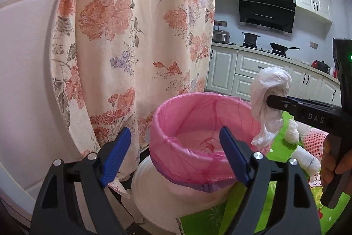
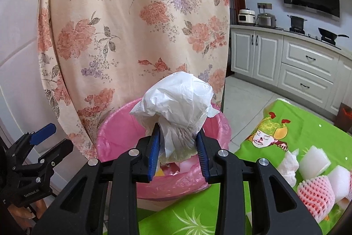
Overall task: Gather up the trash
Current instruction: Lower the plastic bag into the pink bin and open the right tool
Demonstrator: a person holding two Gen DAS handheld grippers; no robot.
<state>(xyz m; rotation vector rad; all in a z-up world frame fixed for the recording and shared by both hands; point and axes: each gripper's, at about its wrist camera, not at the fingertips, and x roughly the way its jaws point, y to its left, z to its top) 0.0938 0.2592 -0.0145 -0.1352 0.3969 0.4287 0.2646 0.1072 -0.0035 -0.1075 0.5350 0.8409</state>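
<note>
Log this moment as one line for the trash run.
left gripper: open, empty | right gripper: shut on crumpled white plastic bag | above pink-lined round bin

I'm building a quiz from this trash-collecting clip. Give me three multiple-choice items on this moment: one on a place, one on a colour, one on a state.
1. Where is the crumpled white plastic bag?
A. Lying on the green tablecloth
B. Held above the lined bin
C. Hanging on the curtain

2. What colour is the bin liner?
A. Pink
B. Black
C. Blue

3. How does the left gripper stand?
A. Shut on the bag
B. Shut on the bin rim
C. Open, with nothing pressed between its pads

Answers: 1 B, the right gripper pinches the bag over the bin's mouth; 2 A, the liner folded over the rim is translucent pink; 3 C, its blue pads stand wide apart, gripping nothing.
</note>
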